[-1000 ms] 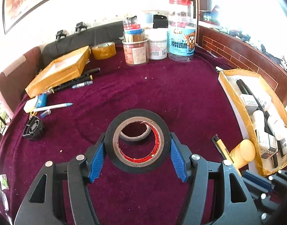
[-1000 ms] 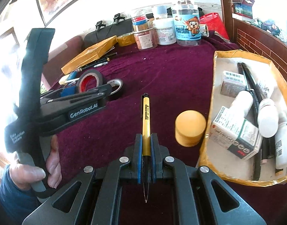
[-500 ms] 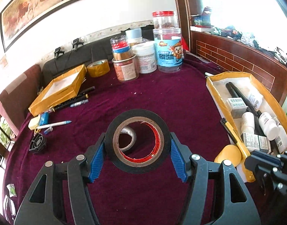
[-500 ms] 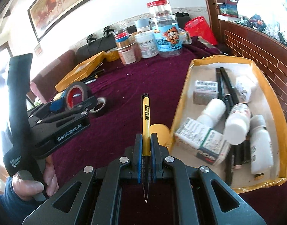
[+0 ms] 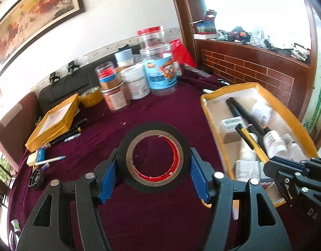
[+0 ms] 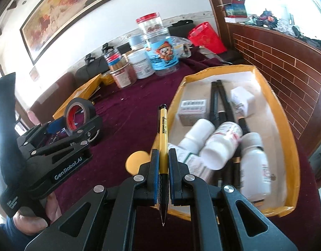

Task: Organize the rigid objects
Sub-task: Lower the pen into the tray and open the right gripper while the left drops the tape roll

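My left gripper (image 5: 154, 155) is shut on a black tape roll (image 5: 154, 128) with a red core, its blue pads pressing both sides. The roll hangs above the maroon cloth, left of the yellow tray (image 5: 208, 113). In the right wrist view my right gripper (image 6: 163, 154) is shut on a yellow pen (image 6: 163, 129) that points forward over the left rim of the tray (image 6: 281, 113). White bottles (image 6: 221, 146), small boxes and black pens lie in that tray. The left gripper (image 6: 76, 125) with its tape roll (image 6: 76, 108) shows at the left there.
Jars and tubs (image 5: 160, 71) stand at the back of the table. A second yellow tray (image 5: 55, 121) lies at the left, with pens and a small black fan (image 5: 35, 179) near it. A yellow round lid (image 6: 137, 161) sits beside the right tray. A brick ledge runs along the right.
Both grippers have moved right and a little up, with the tape roll and the pen still held. The pen now reaches over the tray's edge. The small tape roll on the cloth is out of view.
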The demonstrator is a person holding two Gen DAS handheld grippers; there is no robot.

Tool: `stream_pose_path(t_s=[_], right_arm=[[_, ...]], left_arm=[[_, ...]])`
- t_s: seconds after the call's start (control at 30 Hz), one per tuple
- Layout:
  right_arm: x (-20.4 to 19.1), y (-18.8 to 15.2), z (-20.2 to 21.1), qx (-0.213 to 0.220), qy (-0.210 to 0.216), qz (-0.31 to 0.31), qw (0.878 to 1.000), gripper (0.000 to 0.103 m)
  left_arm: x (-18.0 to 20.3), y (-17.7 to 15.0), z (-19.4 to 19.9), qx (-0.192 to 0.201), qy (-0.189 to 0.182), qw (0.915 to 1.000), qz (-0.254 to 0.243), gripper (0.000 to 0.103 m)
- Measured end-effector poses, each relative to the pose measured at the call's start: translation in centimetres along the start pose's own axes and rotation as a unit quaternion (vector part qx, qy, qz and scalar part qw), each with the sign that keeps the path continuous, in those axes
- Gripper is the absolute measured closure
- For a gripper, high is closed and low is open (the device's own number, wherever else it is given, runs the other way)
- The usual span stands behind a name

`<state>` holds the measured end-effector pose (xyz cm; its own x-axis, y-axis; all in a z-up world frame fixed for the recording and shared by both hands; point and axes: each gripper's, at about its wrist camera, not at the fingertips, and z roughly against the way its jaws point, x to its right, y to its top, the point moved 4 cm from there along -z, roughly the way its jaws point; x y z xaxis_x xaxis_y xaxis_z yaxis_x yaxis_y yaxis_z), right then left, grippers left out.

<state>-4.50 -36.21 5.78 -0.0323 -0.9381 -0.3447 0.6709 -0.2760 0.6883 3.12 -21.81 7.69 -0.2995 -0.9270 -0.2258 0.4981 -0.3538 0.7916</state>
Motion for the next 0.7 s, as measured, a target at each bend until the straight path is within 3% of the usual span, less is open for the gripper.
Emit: stream_pose_path(t_s=[0.4, 0.7], right_arm=[[4.3, 1.0, 1.1, 0.012, -0.02, -0.036, 0.999, 0.095], [5.7, 1.4, 0.7, 0.007, -0.027, -0.042, 0.999, 0.095]], left_arm=[[5.9, 1.7, 0.2, 0.019, -0.026, 0.9987, -0.039, 0.041], [7.9, 1.6, -0.6, 0.013, -0.033, 0.9981, -0.05, 0.041]])
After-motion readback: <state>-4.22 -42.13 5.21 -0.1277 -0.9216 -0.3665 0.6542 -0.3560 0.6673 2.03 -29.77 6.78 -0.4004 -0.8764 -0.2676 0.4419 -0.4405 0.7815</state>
